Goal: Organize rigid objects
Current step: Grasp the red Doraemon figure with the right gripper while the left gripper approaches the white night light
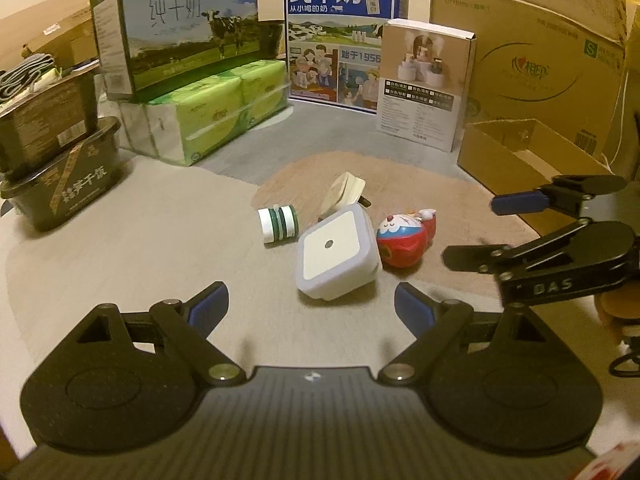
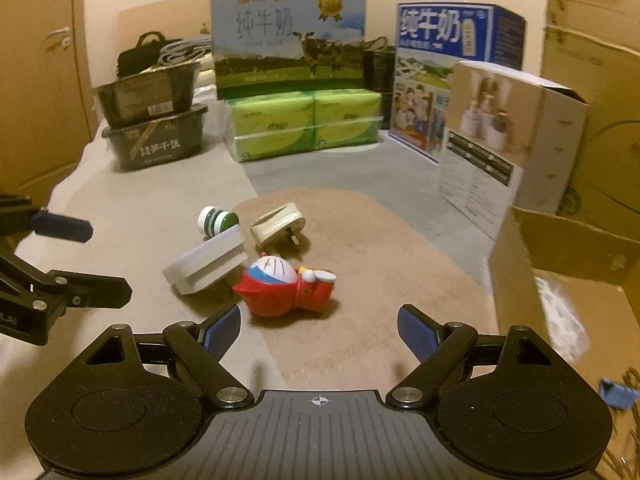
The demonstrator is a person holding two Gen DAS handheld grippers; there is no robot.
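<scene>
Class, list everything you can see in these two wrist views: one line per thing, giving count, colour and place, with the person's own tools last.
Night light: one, white-grey, mat's left edge.
Cat figurine: one, red and blue, lying on mat.
Plug adapter: one, cream, behind figurine.
Striped spool: one, green-white, left of mat.
Milk cartons: two, green and blue, at back.
Tissue pack: one, green, under green carton.
Food tubs: two, dark, stacked left.
Open cardboard box: one, brown, right.
Left tongs: open, empty.
Right tongs: open, empty.

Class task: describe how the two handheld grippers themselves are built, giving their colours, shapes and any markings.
Both the left gripper and the right gripper are matte black, with round pivot discs, silver rivets, ribbed bases and blue ribbed pads on their fingers. White letters "DAS" mark the right gripper's side.
</scene>
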